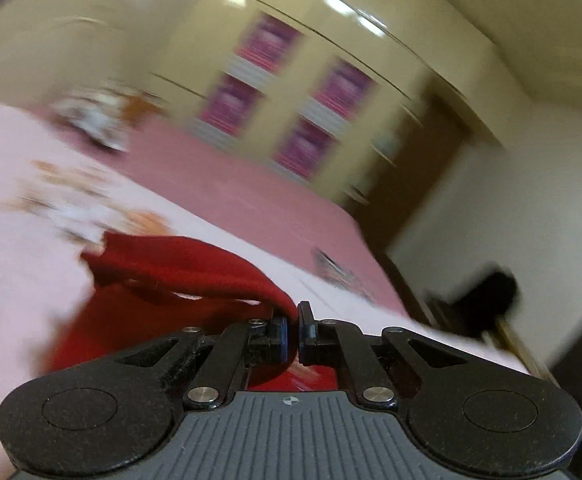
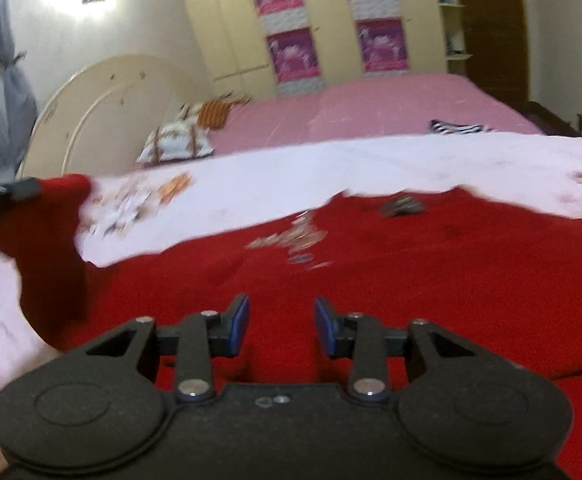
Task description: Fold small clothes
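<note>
Your left claw (image 1: 294,326) is clamped on an edge of the red garment (image 1: 179,264), cloth pinched between the blue pads (image 1: 281,334) and lifted off the bed. Your right claw (image 2: 281,326) stands partly apart with nothing between the pads, hovering just above the flat red body of the same garment (image 2: 411,272).

Progress, my read: early. One side is picked up ready to carry across; no fold is laid yet, and most of the garment is spread flat. Left to do: lay that flap over, then the other side, then the final fold.

View differences:
- Left wrist: shows the pinch itself, plus the pale printed sheet (image 1: 19,240) beyond the claw. Heavily blurred, so the garment's outline is unreadable.
- Right wrist: shows the whole layout, with the raised red corner far to the claw's left, held by the other claw (image 2: 15,192), a small dark striped item (image 2: 455,127) far ahead-right on the pink bed (image 2: 371,104), and a patterned pillow (image 2: 175,140) ahead-left.
</note>
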`<state>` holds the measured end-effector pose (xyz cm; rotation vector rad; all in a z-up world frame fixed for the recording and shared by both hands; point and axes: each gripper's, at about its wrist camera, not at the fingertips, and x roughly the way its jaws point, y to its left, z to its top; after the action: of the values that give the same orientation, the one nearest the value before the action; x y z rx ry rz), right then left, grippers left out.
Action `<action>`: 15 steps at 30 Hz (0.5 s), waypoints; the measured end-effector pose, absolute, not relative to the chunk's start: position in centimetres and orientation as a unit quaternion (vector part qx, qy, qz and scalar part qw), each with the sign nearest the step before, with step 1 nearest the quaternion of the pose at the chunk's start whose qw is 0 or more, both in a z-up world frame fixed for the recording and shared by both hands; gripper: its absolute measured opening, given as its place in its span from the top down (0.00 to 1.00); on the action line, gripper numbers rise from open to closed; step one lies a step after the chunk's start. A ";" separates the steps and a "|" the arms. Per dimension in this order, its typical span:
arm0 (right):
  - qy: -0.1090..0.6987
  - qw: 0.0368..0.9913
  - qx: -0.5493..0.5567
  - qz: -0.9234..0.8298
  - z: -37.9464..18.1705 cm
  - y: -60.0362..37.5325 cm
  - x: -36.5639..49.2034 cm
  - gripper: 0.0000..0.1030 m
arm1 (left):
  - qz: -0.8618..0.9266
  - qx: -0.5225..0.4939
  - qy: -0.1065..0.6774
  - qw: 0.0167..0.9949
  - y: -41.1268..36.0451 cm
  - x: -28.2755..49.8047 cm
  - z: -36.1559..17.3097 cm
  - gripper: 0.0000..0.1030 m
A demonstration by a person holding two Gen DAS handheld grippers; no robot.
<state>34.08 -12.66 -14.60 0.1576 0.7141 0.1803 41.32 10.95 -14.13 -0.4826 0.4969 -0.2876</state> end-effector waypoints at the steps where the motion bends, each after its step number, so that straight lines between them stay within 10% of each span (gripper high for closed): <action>1: 0.346 0.931 0.079 0.080 -14.2 -13.9 33.7 0.66 | -0.165 -0.221 0.254 0.927 8.2 41.1 -14.4 0.96; 13: 0.359 0.920 0.155 0.014 -14.9 -26.2 29.1 0.56 | -0.187 -0.069 0.360 0.911 -4.4 38.1 -16.8 0.94; 15: 0.362 0.917 0.167 0.023 -15.1 -26.3 29.1 0.56 | -0.192 -0.063 0.349 0.915 -4.6 37.6 -15.3 0.59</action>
<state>29.09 -26.31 -15.12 0.3434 0.7452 0.0481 37.60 -4.63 -15.26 -0.1295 0.7182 -0.3953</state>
